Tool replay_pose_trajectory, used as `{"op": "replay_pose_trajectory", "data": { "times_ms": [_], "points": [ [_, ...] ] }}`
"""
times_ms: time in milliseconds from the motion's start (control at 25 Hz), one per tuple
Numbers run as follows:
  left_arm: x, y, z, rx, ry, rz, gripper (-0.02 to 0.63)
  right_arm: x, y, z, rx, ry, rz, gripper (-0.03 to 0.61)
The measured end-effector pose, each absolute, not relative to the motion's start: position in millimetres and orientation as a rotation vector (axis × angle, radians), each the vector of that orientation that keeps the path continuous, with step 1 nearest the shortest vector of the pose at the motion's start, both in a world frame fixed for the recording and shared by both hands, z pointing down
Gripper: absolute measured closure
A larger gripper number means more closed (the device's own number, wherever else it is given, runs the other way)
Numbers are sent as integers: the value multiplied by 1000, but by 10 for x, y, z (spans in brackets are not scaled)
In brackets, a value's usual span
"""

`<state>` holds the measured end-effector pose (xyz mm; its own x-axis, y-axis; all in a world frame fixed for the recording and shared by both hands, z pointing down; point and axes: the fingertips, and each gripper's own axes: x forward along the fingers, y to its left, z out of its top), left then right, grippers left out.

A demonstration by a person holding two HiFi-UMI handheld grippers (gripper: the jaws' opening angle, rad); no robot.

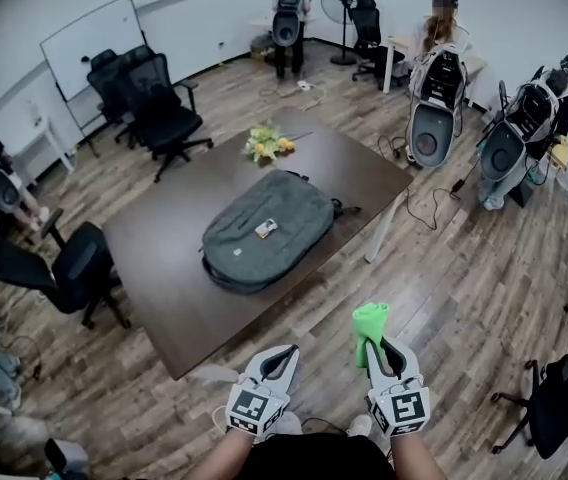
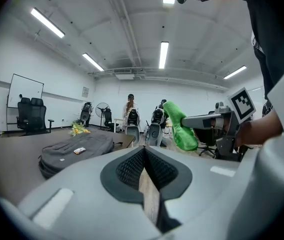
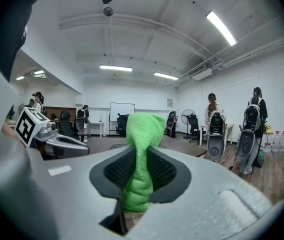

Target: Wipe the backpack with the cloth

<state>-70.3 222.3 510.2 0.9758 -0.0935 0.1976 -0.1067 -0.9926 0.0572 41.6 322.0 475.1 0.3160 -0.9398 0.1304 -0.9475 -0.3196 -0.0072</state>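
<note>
Left claw [image 1: 282,354]: nearest the head camera, at bottom centre. It is clenched on nothing. In its own view the dark ribbed pads meet at the tips, and wood floor shows through the slit below them.
Right claw [image 1: 373,346]: just beside the left claw, clamped on a bright green terry cloth [image 1: 370,320]. In the right gripper view the cloth stands up between the pads and bunches above the tips.
Open room: a strip of wood-plank floor [image 1: 464,298] lies between both claws and the tabletop's near corner. The floor is wider open to the right of the tabletop.
Tabletop edges: the dark brown rectangular tabletop [image 1: 164,268] sits diagonally, one corner pointing toward the person. Bare surface runs all round the backpack and is broadest on the near left.
Around the edges: one black office chair [image 1: 76,268] stands against the left edge. A second black swivel chair [image 1: 159,113] stands off the far-left side. A bunch of yellow flowers [image 1: 266,144] lies near the far edge, apart from the backpack.
Backpack: the grey fabric backpack [image 1: 264,233] lies flat near the tabletop's middle, well apart from both claws. A small white-and-orange tag [image 1: 265,229] rests on its upper face.
Cloth position: held in the air off the tabletop, not touching the backpack.
</note>
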Motion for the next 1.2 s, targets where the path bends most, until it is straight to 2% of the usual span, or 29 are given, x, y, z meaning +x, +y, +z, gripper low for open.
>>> {"op": "replay_pose_trajectory", "data": {
  "times_ms": [440,960,1200],
  "points": [
    [-847,1549,5154,3048,-253,267,595,488,2741,4689,2484,-1818,138,505],
    [-204,843,5206,3053,-565,404,595,1261,1629,4829,2306,-2105,210,506],
    [-190,568,5154,2987,-755,476,595,1378,1163,4900,2138,-2242,230,506]
  ]
}}
